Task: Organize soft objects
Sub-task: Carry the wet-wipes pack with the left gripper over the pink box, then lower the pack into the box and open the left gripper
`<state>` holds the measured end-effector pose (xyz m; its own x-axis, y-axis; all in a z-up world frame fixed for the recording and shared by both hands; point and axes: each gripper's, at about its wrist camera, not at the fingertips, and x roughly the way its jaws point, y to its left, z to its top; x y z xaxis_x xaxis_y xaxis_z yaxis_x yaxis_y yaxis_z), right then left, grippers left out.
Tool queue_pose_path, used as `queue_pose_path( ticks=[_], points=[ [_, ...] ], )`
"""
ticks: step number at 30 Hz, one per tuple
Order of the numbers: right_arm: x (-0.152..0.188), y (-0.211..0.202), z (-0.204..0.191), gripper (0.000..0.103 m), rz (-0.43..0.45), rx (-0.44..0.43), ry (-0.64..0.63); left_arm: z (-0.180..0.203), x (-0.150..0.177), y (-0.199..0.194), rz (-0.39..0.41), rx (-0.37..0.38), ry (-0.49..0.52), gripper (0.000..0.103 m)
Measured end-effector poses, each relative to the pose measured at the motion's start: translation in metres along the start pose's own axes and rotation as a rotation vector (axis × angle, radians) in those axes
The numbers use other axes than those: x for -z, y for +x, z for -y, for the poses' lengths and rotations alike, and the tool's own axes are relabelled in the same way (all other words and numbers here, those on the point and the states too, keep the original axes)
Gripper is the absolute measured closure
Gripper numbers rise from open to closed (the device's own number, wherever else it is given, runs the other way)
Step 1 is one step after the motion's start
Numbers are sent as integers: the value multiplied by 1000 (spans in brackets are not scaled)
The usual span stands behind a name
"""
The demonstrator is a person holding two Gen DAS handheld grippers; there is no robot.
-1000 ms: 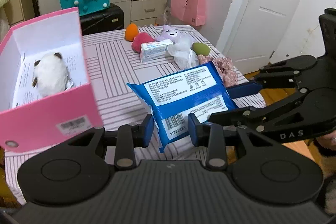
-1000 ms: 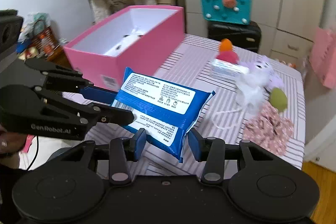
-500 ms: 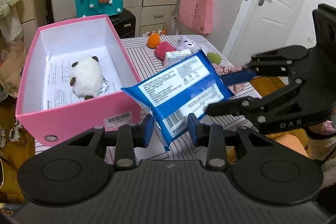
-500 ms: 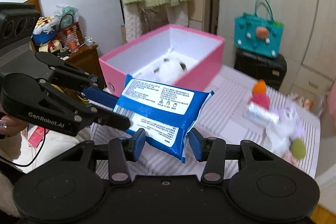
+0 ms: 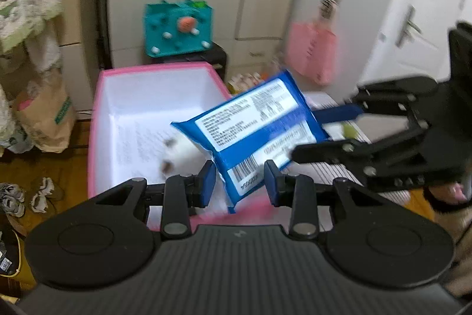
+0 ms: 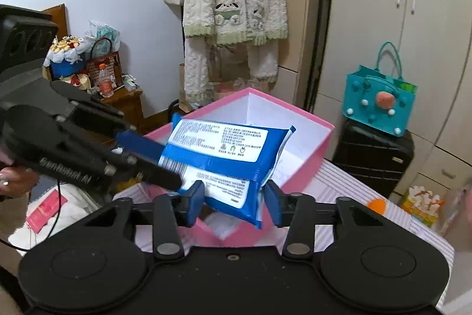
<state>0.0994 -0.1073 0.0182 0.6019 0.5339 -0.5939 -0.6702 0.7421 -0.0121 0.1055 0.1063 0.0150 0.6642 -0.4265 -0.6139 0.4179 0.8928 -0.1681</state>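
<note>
Left wrist view: the blue wipes pack [image 5: 253, 138] hangs mid-frame, tilted, above the pink box [image 5: 97, 120], where a white plush toy [image 5: 185, 152] lies on the floor. The left gripper [image 5: 240, 182] pinches the pack's lower end with a narrow gap. The right gripper [image 5: 321, 135], entering from the right edge, has the pack's far end between its jaws, which are closing. A teal bag [image 5: 177, 31] stands behind, at upper centre.

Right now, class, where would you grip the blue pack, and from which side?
By its short end seams, coming in from each end along its length. The blue pack is flat and floppy, hanging tilted over the pink box; the thin ends fit narrow jaws, and holding both should stop sagging.
</note>
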Motion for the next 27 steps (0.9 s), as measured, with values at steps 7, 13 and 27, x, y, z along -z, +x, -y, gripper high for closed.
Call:
queue_pose_path(
  ticks=[7,13,27],
  points=[
    [-34,50,31,74,-37,-49,20,-49,-39,42,25,-62,-86,69],
    [-57,104,52,74,-113,-17,41,-77,-62,92,-29,-102,-122,70],
    [-66,184,85,71,-300,21,121,-98,-74,165,-204,-145,-127,70]
  ],
)
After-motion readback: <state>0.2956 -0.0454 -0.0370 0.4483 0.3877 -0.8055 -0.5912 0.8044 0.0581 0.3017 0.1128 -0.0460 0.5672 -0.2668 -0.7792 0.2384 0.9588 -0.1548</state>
